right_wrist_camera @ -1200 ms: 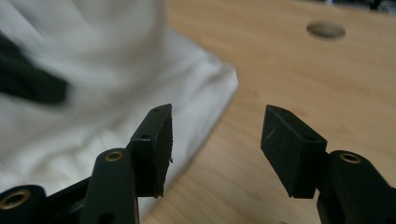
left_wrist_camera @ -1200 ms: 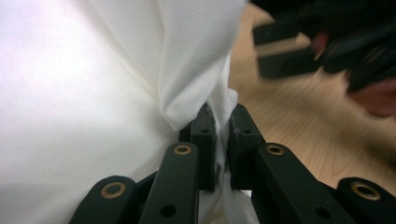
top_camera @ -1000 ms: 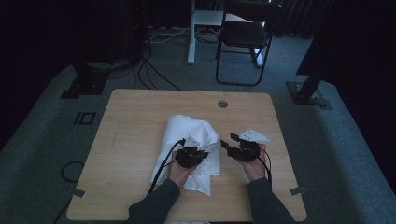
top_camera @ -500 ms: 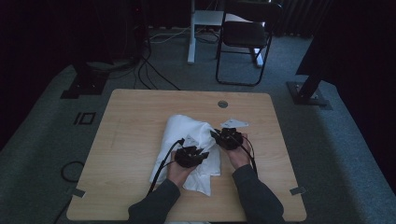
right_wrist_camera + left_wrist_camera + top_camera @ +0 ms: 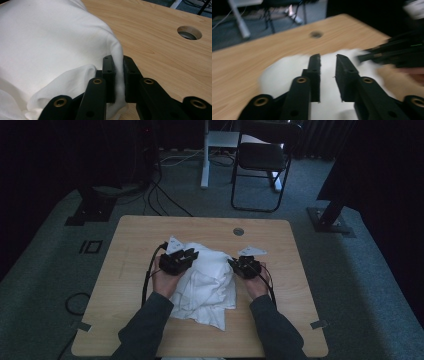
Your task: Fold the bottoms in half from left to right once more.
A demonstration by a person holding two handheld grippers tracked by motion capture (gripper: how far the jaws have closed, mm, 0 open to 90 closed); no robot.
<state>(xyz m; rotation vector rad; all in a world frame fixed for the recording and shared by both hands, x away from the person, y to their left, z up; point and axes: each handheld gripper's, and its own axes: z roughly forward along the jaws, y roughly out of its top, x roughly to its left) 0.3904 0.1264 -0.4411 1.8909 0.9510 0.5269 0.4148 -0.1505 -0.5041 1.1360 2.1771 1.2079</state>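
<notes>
Your right gripper (image 5: 118, 60) comes first. Its jaws have just been closing and now clamp a fold of the white cloth (image 5: 50, 37), which is squeezed thin between the pads. That's a good bite, but it sits right at the hem, so keep the pressure on and don't jerk. Pull level and outward, away from the other hand, so the fold doesn't slide off the pad tips.

Your left gripper (image 5: 328, 57) has jaws that have also just been closing, w/ a narrow slit left between them. White cloth shows through the slit, but the left gripper view is blurred. I can't tell if a layer is actually pinched or just lies behind the jaws. Check that before you pull. If it's loose, dip the tips into the edge and close fully, taking one layer, not a bunch.

The cloth lies mid-table between both hands, nearer your side. It's bunched and puffed up in the middle, w/ a crumpled tail trailing toward the near edge. It's plain white, soft, thin and matte, and it drapes in rounded folds w/o holding a crease. Expect it to sag and drag rather than slide as one piece.

The table (image 5: 155, 50) is light wood-grain laminate, smooth and flat, so it gives little friction and the cloth should glide. A round cable hole (image 5: 189, 32) sits toward the far edge, so keep the hem clear of it when you spread. Lift a bit as you draw apart, then lay it down taut.
</notes>
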